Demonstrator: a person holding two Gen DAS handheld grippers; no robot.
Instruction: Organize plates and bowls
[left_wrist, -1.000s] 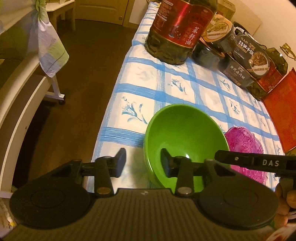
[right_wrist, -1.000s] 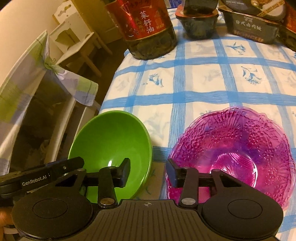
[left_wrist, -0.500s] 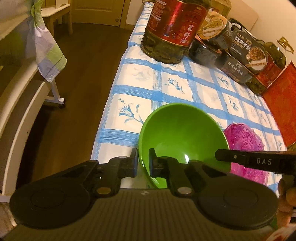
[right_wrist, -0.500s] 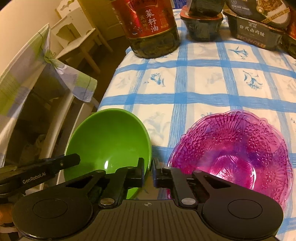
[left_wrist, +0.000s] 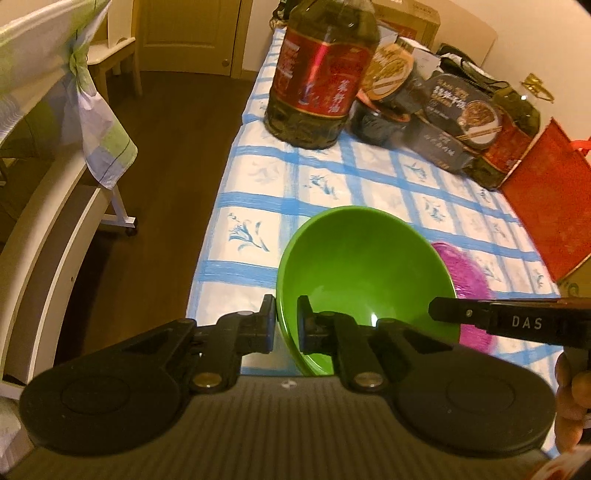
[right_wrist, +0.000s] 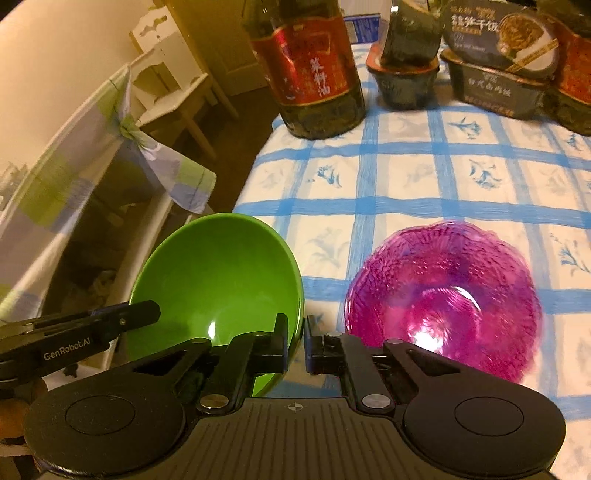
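Right now my left gripper (left_wrist: 286, 325) is clamped on the near rim of the green bowl (left_wrist: 364, 273), one finger outside the wall, one inside. Bowl is tilted, mouth facing me, at the table's near left edge over the blue-checked tablecloth (left_wrist: 325, 184). Whether its base touches the cloth I cannot tell.

My right gripper (right_wrist: 295, 345) has its fingers nearly together with a thin gap; it sits between the green bowl (right_wrist: 218, 280) and the pink glass plate (right_wrist: 443, 295). Cannot tell if it pinches the bowl's right rim or grips nothing. Pink plate lies flat on the cloth just right of the bowl, a bit blurred.

Far end of the table: big oil bottle (right_wrist: 310, 70) with red label, stacked food containers (right_wrist: 495, 66) beside it. Red bag (left_wrist: 550, 206) on the right side.
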